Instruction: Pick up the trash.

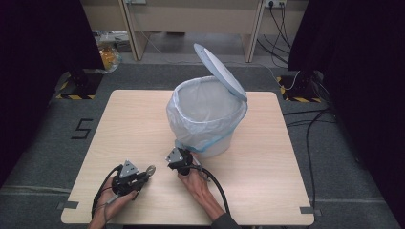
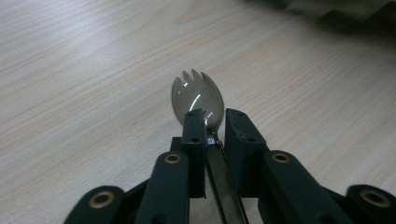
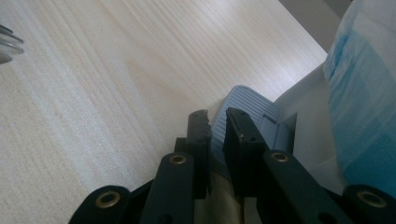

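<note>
The spork (image 2: 198, 95) is clamped in the left tool (image 1: 143, 174), its long axis pointing toward the bin (image 1: 210, 119); the right tool (image 1: 184, 160), closed together, is pressed on the pedal (image 3: 243, 112).

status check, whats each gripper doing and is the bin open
Left gripper shut on spork, low over table. Right gripper shut, fingers on bin pedal. Bin lid up, liner in. Nothing between spork and bin.

We see the white pedal bin with the blue-trimmed plastic liner (image 1: 206, 117) blocking the table's far middle, and its raised grey lid (image 1: 220, 70) overhangs the bin's right rim. The light wooden tabletop (image 1: 124, 124) left of the bin is open, right of the bin too. The grey ribbed pedal (image 3: 243, 109) juts out at the bin's near foot.
</note>
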Tool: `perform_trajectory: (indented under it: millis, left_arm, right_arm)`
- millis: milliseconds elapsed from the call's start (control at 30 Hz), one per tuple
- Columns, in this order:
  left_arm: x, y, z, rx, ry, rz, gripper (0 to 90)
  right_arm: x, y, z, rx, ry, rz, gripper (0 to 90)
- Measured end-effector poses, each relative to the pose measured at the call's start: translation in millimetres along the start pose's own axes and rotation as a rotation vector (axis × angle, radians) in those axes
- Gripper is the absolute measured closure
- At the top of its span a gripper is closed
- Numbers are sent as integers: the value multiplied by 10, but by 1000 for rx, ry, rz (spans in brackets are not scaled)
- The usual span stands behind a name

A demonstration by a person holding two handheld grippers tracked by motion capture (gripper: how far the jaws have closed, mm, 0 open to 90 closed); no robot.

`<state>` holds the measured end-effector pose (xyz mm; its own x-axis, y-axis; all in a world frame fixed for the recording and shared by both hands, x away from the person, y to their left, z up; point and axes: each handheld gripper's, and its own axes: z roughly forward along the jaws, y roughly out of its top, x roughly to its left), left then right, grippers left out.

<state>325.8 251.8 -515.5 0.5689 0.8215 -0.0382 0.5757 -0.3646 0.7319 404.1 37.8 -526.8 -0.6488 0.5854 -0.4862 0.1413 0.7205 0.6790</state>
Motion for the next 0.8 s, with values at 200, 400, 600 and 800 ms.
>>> perform_trajectory:
  millis: [200,400,600,800]
  left_arm:
    - [24,1,6,-7,-12,-1,798]
    - [51,5,6,-7,-25,-7,799]
    - [96,34,-44,-20,-29,-14,799]
    - [165,79,-112,-40,-26,-22,799]
  right_arm:
    - [-1,1,1,0,1,-3,800]
    - [-3,1,2,-2,0,-6,800]
    - [-4,0,1,-1,0,-9,800]
    - [4,0,1,0,-1,-3,800]
